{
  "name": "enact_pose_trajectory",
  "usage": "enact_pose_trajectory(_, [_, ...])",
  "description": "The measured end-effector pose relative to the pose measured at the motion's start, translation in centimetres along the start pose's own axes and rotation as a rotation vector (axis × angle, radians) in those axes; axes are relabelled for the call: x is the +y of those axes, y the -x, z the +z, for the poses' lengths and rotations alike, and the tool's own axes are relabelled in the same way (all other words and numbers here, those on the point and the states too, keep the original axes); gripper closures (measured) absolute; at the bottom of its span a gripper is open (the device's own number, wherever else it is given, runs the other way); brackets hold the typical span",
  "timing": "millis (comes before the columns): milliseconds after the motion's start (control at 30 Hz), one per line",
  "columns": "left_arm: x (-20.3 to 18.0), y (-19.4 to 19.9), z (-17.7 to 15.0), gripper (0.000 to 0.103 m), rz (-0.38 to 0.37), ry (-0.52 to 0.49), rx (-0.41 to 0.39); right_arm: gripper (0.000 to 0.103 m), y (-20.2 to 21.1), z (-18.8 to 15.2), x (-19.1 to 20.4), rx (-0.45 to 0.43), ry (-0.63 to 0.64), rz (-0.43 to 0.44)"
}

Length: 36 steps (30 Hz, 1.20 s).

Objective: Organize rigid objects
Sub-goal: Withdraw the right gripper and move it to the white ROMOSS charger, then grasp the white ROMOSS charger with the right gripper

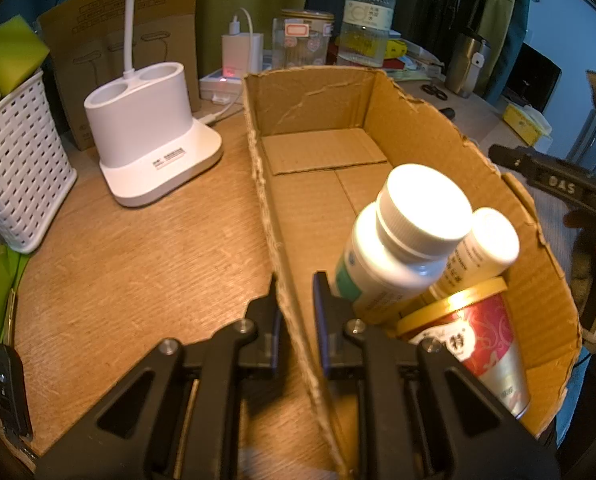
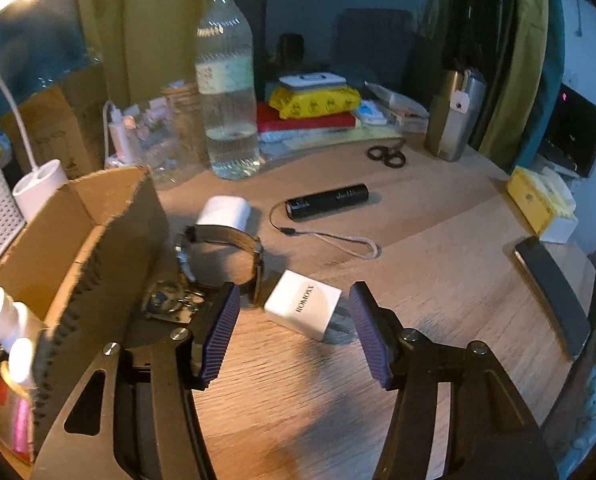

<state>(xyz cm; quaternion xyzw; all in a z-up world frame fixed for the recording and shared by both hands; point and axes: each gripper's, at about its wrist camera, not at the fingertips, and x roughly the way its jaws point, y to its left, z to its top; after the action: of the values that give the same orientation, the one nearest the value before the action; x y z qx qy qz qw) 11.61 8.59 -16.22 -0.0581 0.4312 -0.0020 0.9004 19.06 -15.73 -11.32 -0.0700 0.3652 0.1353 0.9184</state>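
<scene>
Left gripper (image 1: 296,320) pinching near wall of cardboard box (image 1: 437,136), steadying it. Right gripper (image 2: 296,332) spread wide, empty, hovering over white charger (image 2: 301,310) on desk (image 2: 437,240) beside box. Centre pads on flat faces, avoid prongs, clear wristwatch (image 2: 222,256), close squarely.

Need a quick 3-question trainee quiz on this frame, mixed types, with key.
1. True or false: the left gripper is clamped on the cardboard box's side wall.
2. Which item lies between the open right gripper's jaws? A) black flashlight B) white ROMOSS charger C) scissors
3. Fill in: inside the box, two white-capped bottles lean over a red and gold ____.

Key: 1 true; 2 B; 3 can.
</scene>
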Motion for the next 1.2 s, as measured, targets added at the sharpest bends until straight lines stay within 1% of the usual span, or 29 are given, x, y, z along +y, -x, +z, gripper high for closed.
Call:
enact_pose_trajectory(200, [0.0,0.0,0.0,0.088,0.000,0.000,0.000,0.042,-1.9,-0.1,-0.5,0.042,-0.029,-0.010])
enact_pose_trajectory(433, [0.0,0.0,0.0,0.088,0.000,0.000,0.000,0.042,-3.0,-0.1,-0.7,0.071,-0.040,-0.022])
enact_pose_trajectory(567, [0.0,0.0,0.0,0.088,0.000,0.000,0.000,0.035,-3.8,-0.1,-0.8,0.081,-0.047,-0.022])
enact_pose_trajectory(867, [0.0,0.0,0.0,0.088,0.000,0.000,0.000,0.035,-4.7,-0.2,-1.0,0.117,-0.067,-0.017])
enact_pose_trajectory(933, [0.0,0.0,0.0,0.088,0.000,0.000,0.000,0.038,-4.7,-0.2,-1.1,0.118,-0.070,-0.014])
enact_pose_trajectory(1200, [0.0,0.0,0.0,0.088,-0.001,-0.003,-0.004,0.038,-4.0,-0.2,-1.2,0.089,-0.073,0.000])
